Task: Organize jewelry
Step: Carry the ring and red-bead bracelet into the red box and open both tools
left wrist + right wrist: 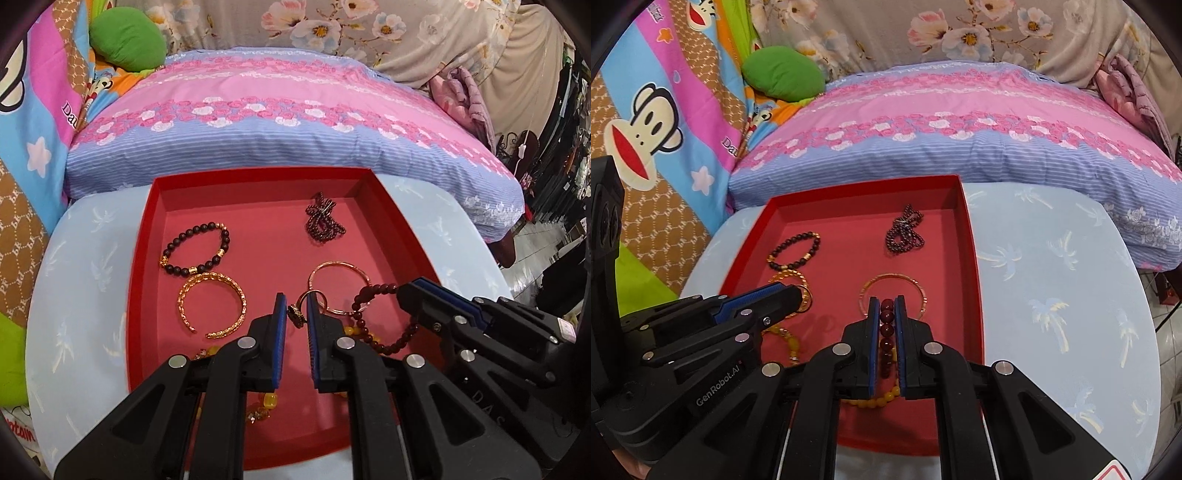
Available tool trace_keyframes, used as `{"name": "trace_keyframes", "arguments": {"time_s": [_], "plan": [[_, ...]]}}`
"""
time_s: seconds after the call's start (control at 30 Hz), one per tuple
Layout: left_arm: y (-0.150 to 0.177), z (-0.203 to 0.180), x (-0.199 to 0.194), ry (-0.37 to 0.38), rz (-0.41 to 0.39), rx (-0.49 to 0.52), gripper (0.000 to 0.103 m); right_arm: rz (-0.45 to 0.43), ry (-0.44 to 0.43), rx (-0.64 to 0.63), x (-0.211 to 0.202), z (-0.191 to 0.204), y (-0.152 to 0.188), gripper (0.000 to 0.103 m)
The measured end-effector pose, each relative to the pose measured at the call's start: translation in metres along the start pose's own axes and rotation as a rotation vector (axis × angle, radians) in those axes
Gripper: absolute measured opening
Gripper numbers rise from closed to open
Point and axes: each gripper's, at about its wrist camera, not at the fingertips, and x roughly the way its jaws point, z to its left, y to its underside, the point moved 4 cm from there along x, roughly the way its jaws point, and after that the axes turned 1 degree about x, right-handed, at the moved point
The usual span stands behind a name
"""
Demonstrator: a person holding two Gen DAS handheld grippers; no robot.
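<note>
**Both grippers holding jewelry over the red tray**

The left gripper (296,306) is pinching a gold ring (309,301) with a dark ornament, its jaws narrowed on it; the ring is standing on edge between the pads. The right gripper (886,308) is clamping a red bead bracelet (886,332), beads running lengthwise along its fingers, the loop hanging over the tray (147,236). In the tray are lying a dark bead bracelet (195,249), an open gold bangle (212,304) and a dark necklace (323,218).

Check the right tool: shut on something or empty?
Shut on the red bead bracelet: right tool pads press its beads from both sides, above the red tray.
</note>
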Motion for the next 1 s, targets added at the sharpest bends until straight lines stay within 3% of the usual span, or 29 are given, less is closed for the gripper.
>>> {"name": "trace_keyframes", "arguments": {"time_s": [0.43,1.0], "plan": [[0.005,0.007,0.024,-0.028,0.039,-0.01,0.011,0.02,0.056,-0.011,0.019,-0.009,0.007,0.008],[0.007,0.0,-0.013,-0.031,-0.016,-0.017,0.016,-0.064,0.04,-0.026,-0.034,0.003,0.013,0.013]]}}
